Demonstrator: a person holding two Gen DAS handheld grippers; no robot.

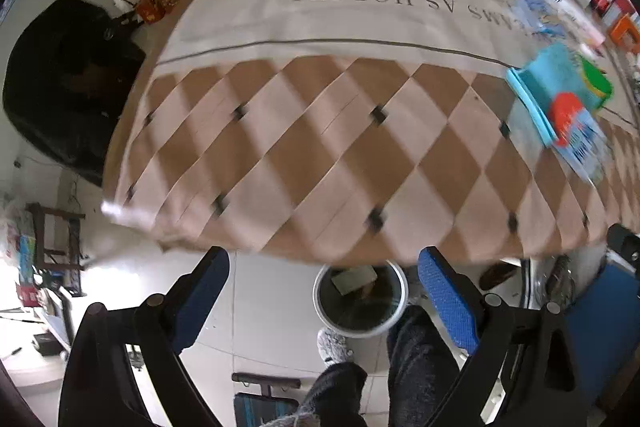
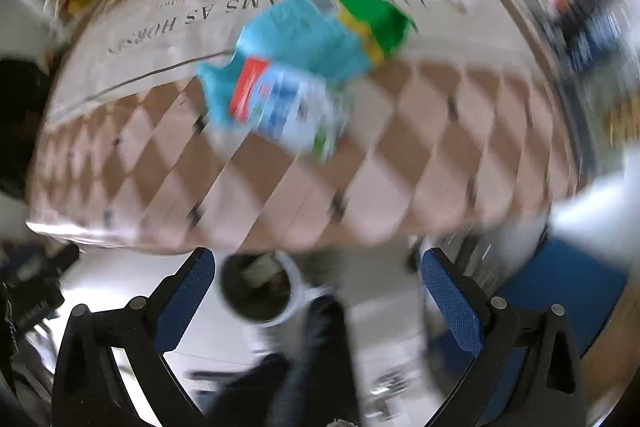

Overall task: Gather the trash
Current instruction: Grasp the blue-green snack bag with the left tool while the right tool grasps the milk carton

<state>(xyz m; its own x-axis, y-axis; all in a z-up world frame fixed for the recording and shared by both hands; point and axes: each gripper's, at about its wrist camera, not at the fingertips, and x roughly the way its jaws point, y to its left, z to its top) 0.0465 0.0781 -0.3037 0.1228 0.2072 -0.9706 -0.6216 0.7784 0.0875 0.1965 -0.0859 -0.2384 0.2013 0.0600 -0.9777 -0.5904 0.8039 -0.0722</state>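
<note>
Ahead, both tongs (image 1: 324,291) (image 2: 318,287) gape wide and empty, the blue wrapper (image 2: 296,67) well beyond them on the table (image 1: 320,147)

Right wrist view smeared by motion blur: blue packet (image 2: 296,67) print unreadable, bin (image 2: 262,291) contents indistinct. Left wrist view: surface (image 1: 320,147) edge hides bin (image 1: 360,301) far rim; cloth lettering partly cut by clutter.
</note>
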